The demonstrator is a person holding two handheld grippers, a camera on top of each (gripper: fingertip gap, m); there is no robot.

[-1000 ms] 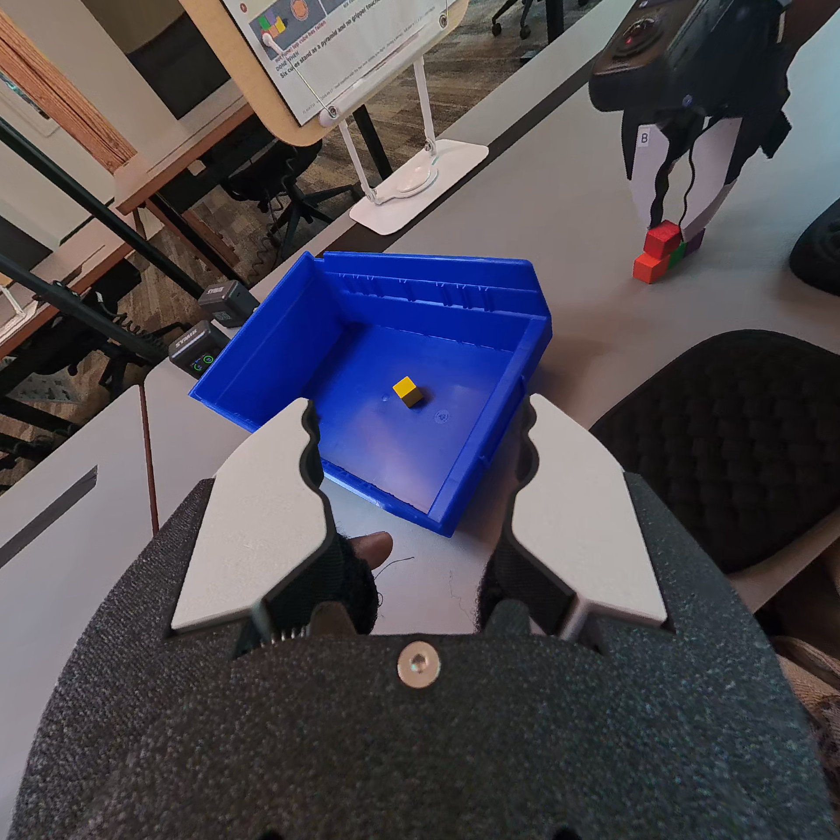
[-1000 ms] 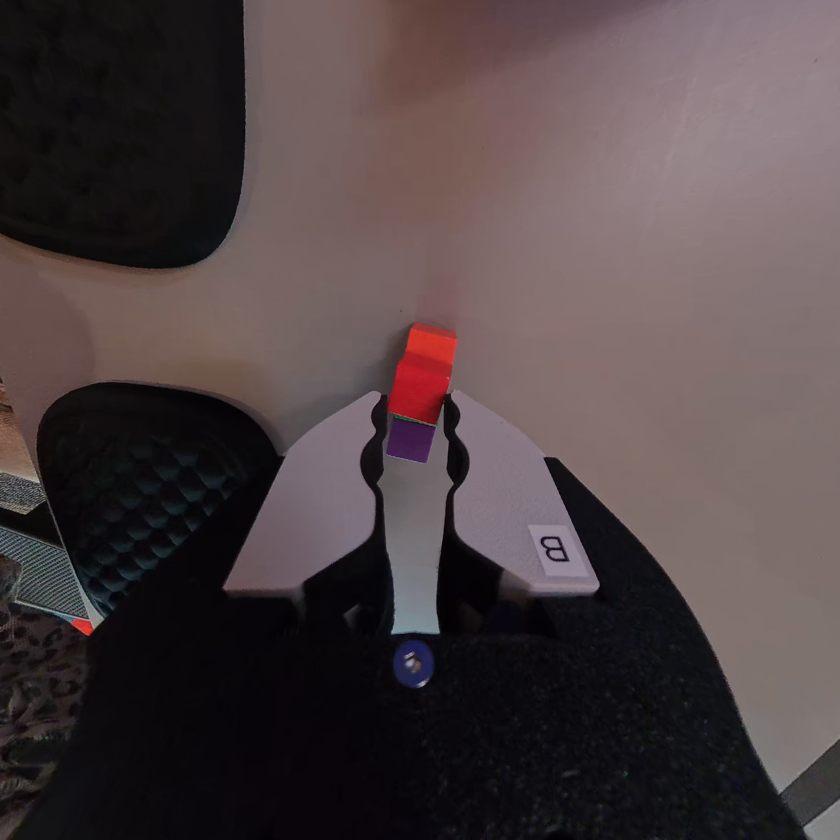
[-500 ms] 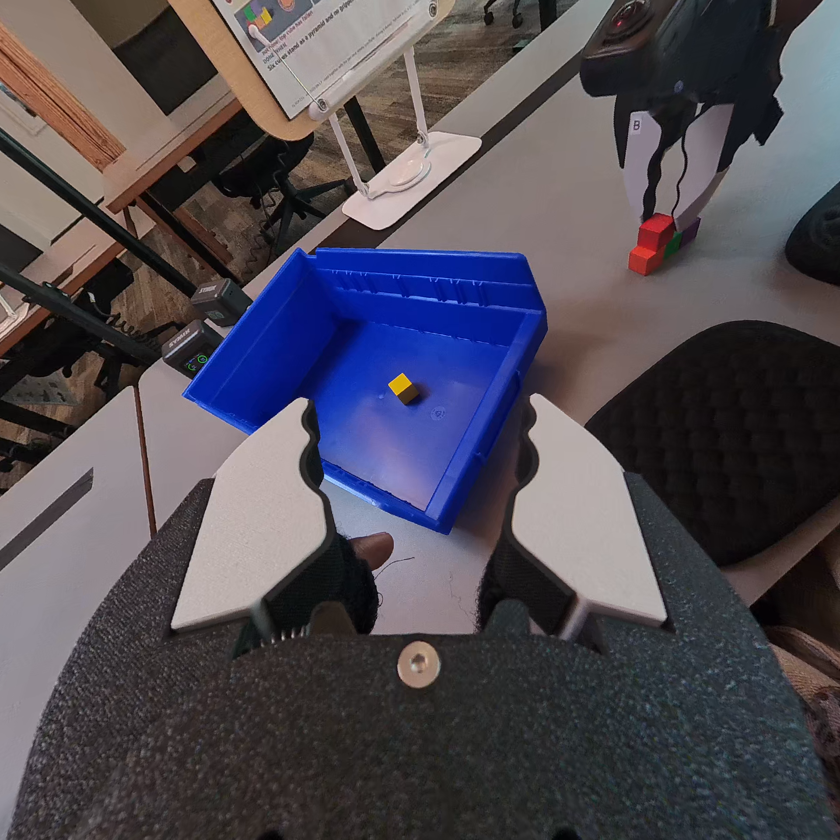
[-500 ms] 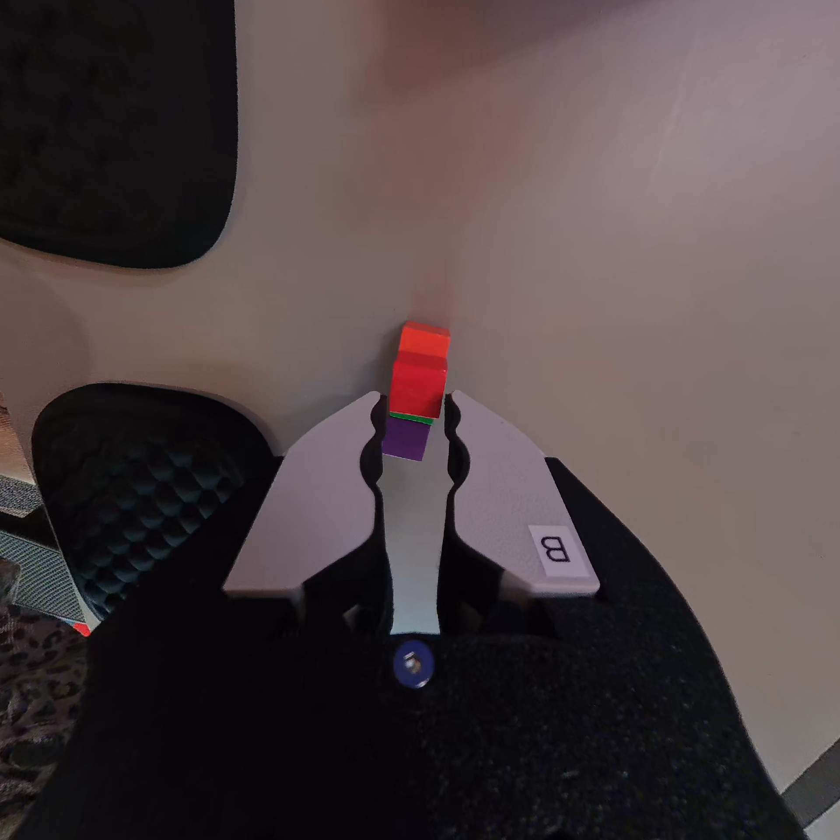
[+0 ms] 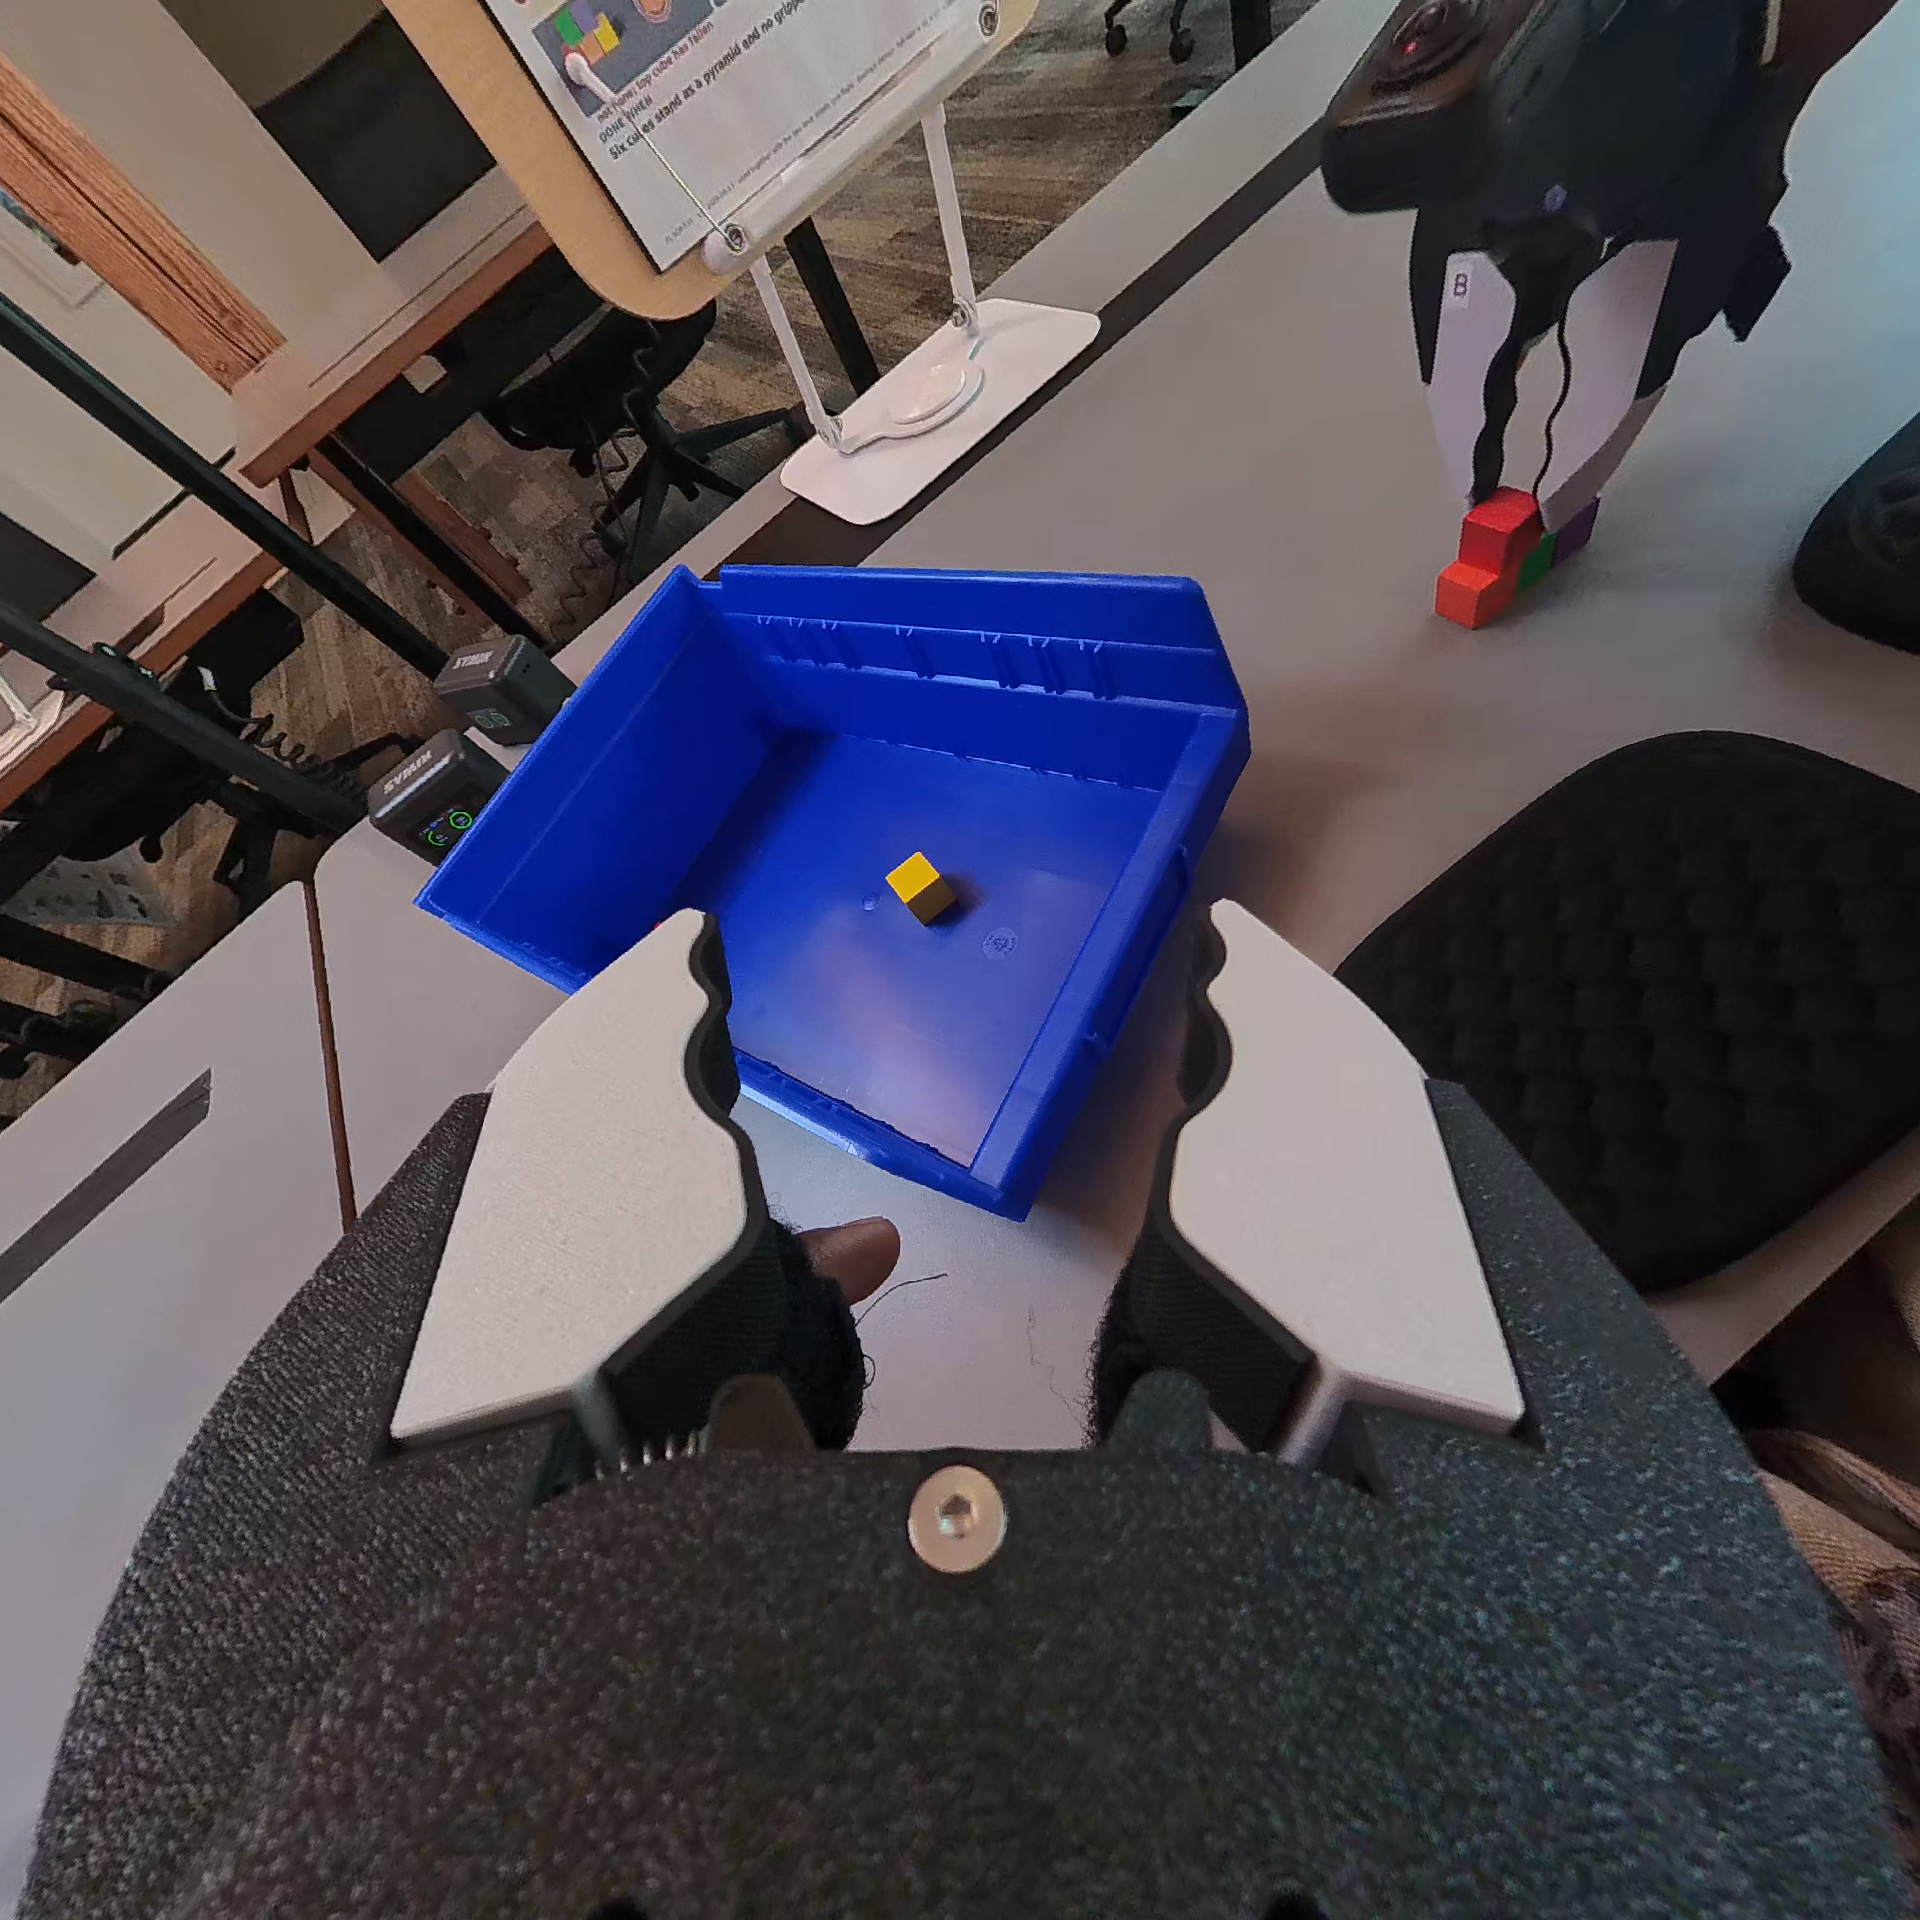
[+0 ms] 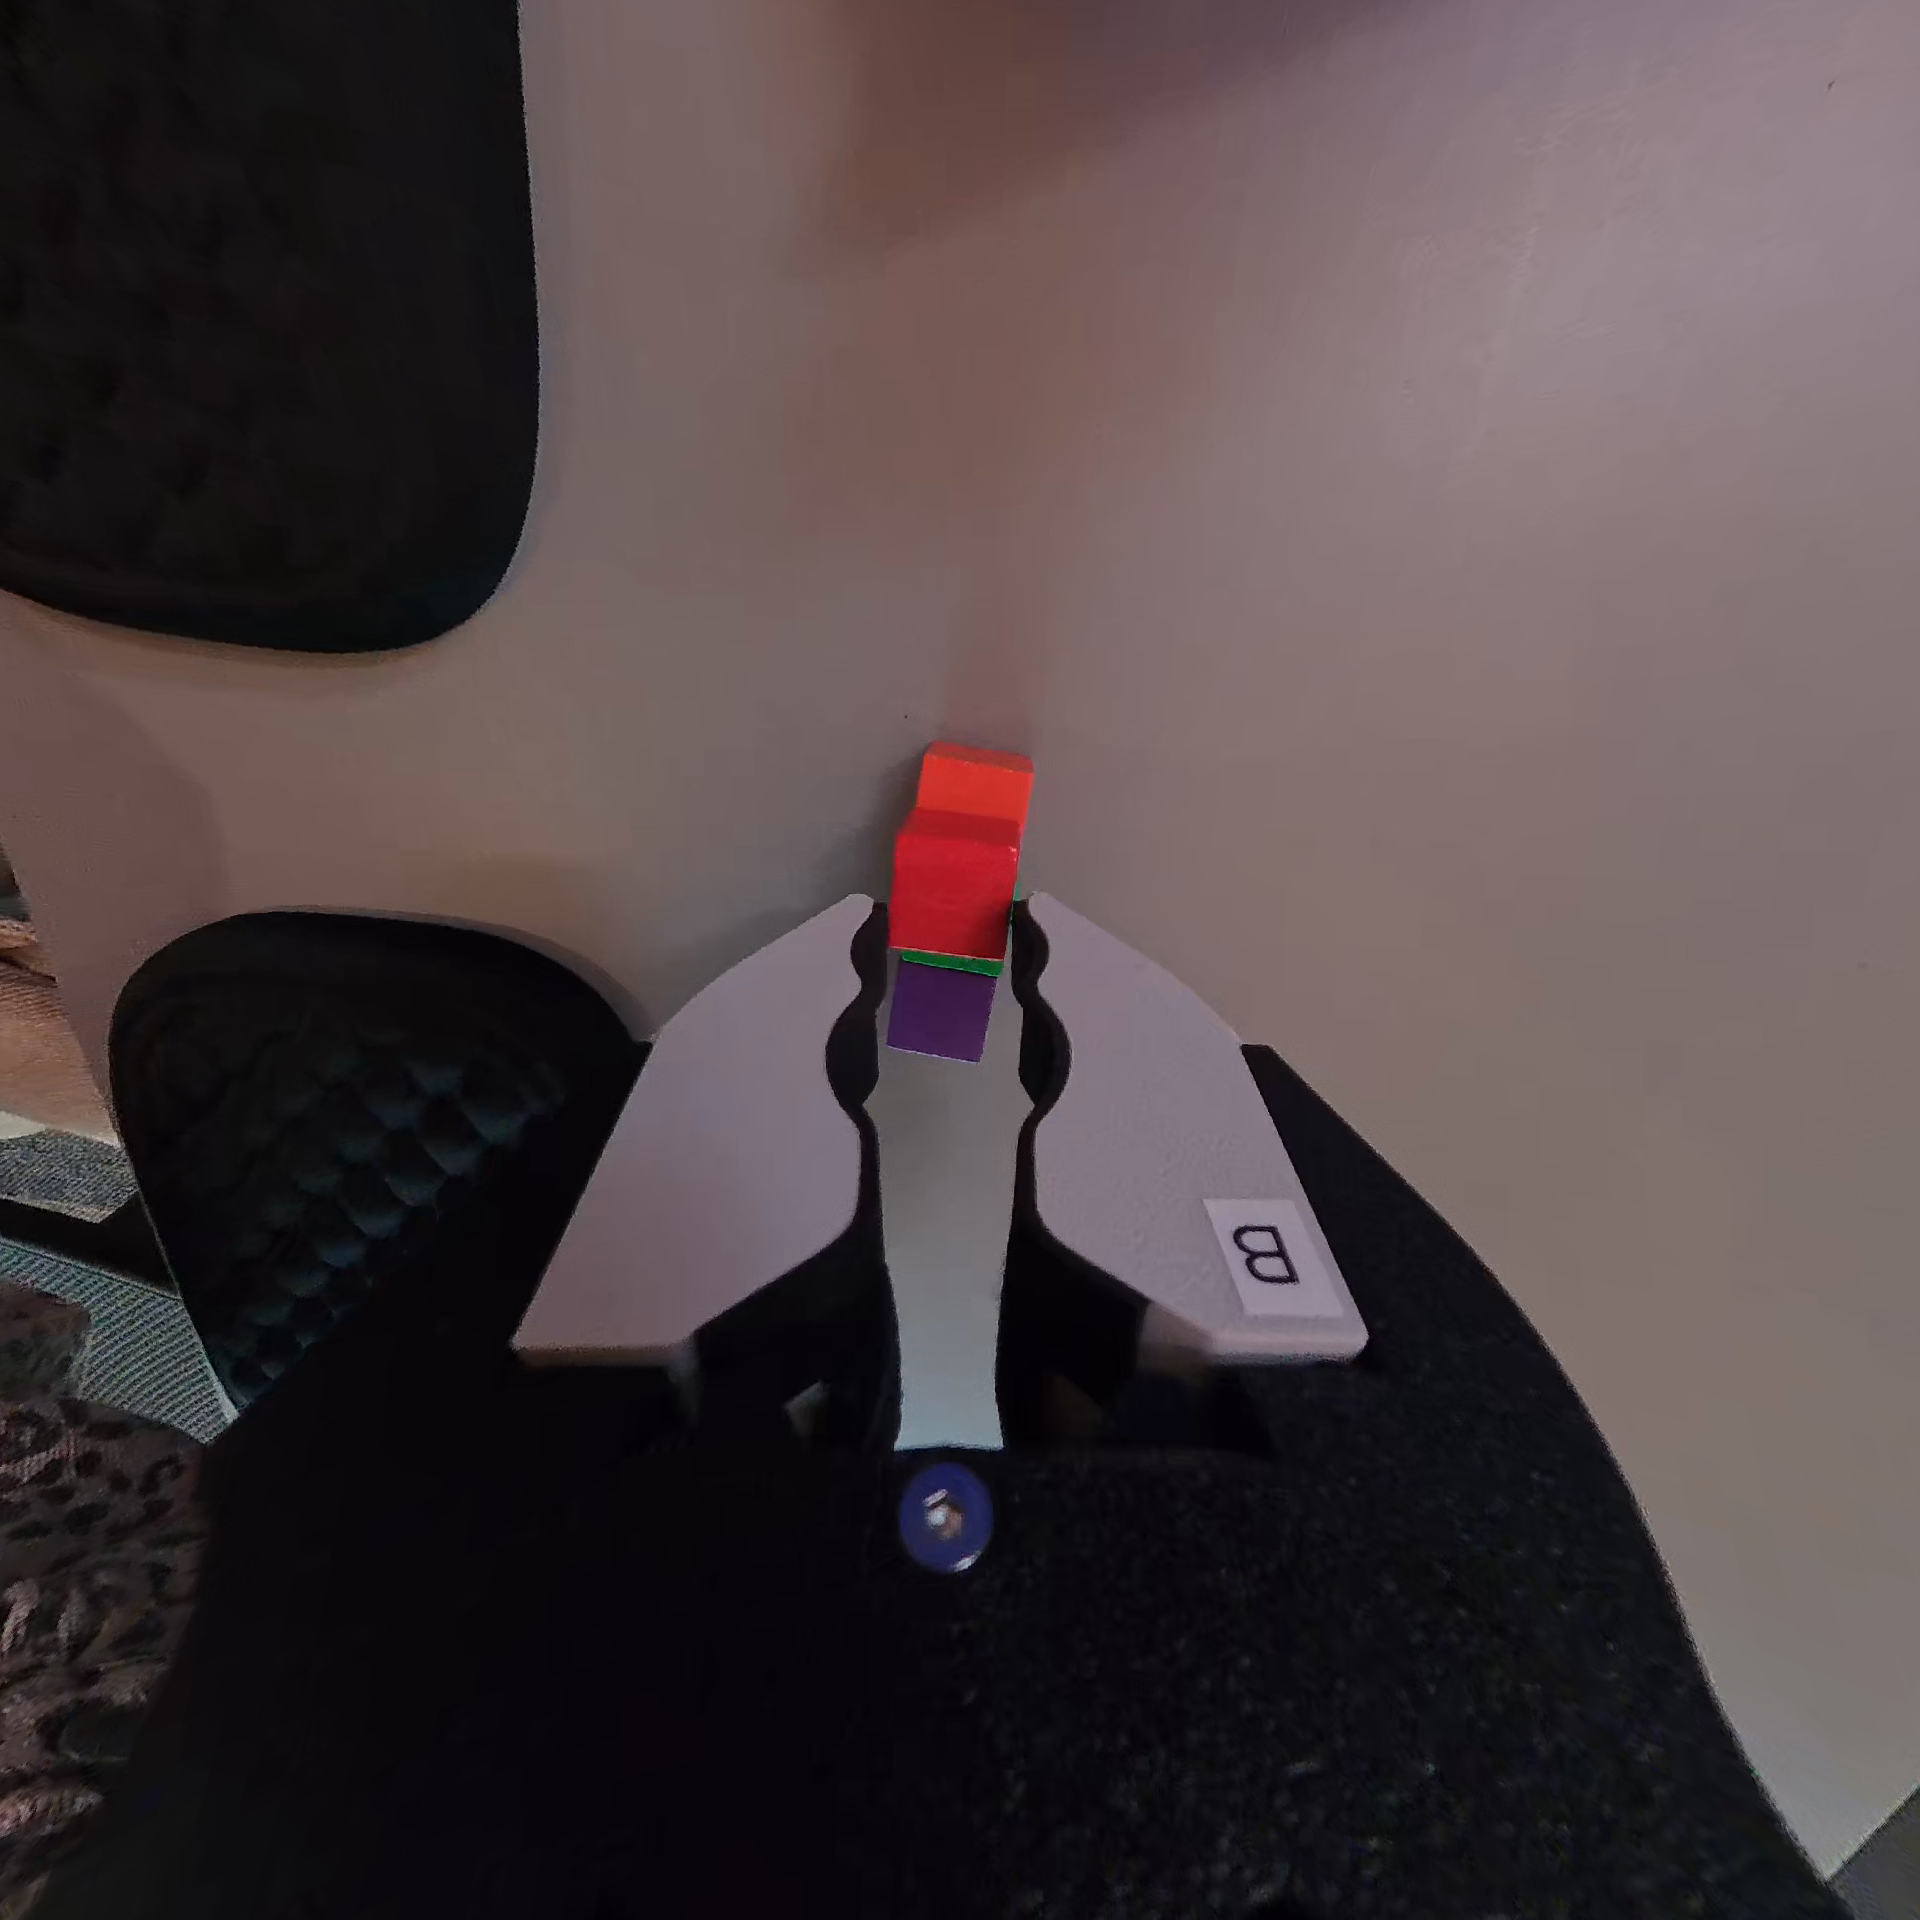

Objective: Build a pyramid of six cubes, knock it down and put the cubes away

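— What stood around you at the bench [image 5: 1226, 436]?

— Your pale grey bench ran to a dark seam, with a white stand [image 5: 940, 400] holding a wooden-edged board [image 5: 665, 135] near its far edge. A black mesh chair back [image 5: 1662, 997] sat at your right.

— And beyond it?

— You had wood-patterned flooring [image 5: 1039, 125], black office chairs [image 5: 634, 416] and a brown wooden desk [image 5: 343, 384] in soft daylight.

Left gripper [image 5: 956, 997] pale grey fingers, black textured body, silver screw

Right claw [image 6: 951, 914] has opened slightly — perhaps releasing red cube [image 6: 954, 883].
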